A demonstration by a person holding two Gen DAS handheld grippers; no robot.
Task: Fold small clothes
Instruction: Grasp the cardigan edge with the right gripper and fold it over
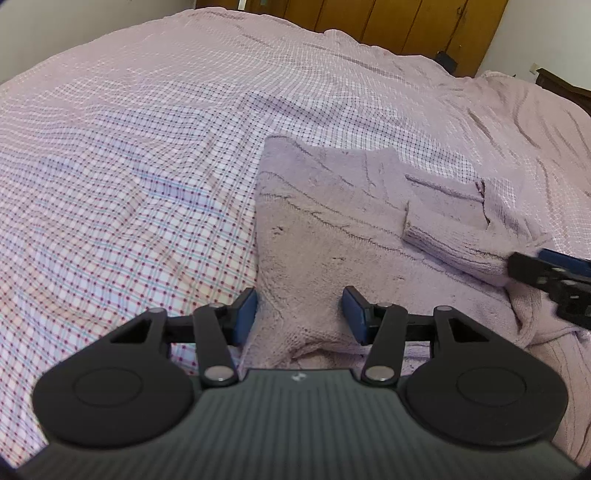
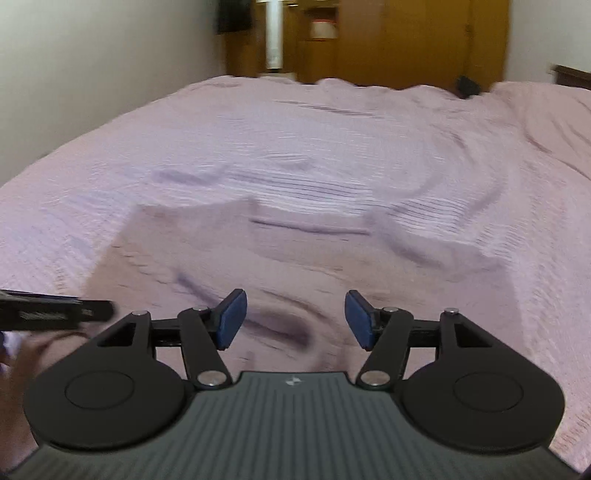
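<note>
1. In the left wrist view, the left gripper (image 1: 300, 314) is hovering low with its blue-padded fingers (image 1: 245, 314) spread apart and gripping nothing, the near edge of a fuzzy mauve garment (image 1: 332, 236) lying in the gap between them.

2. In the right wrist view, the right gripper (image 2: 295, 319) is likewise hanging over the same garment (image 2: 277, 266) with its fingers standing apart and nothing held between them; the whole view is smeared by motion blur.

3. At the lower left of the right wrist view, the other gripper is showing as a dark bar, with a blurred patch of skin below it; whether that is a hand cannot be told.

4. The garment is lying spread flat on the checked bedsheet (image 1: 129, 177), toward the near right part of the bed, with its left edge running straight away from the camera.

5. On the garment's right side, a sleeve-like strip (image 1: 450, 232) is lying folded across the body of the fabric, its ribbed end pointing toward the middle.

6. At the right edge of the left wrist view, the right gripper's tip (image 1: 546, 273) is sitting just beside that folded strip, partly covering the cloth behind it.

7. Beyond the garment, the sheet is stretching away in long wrinkles (image 1: 517, 125), mostly on the right.

8. At the far end, wooden wardrobe doors (image 1: 406, 22) are standing behind the bed, with a small dark object (image 1: 446, 59) at the bed's far edge and a pale wall (image 2: 92, 66) running along the left.
</note>
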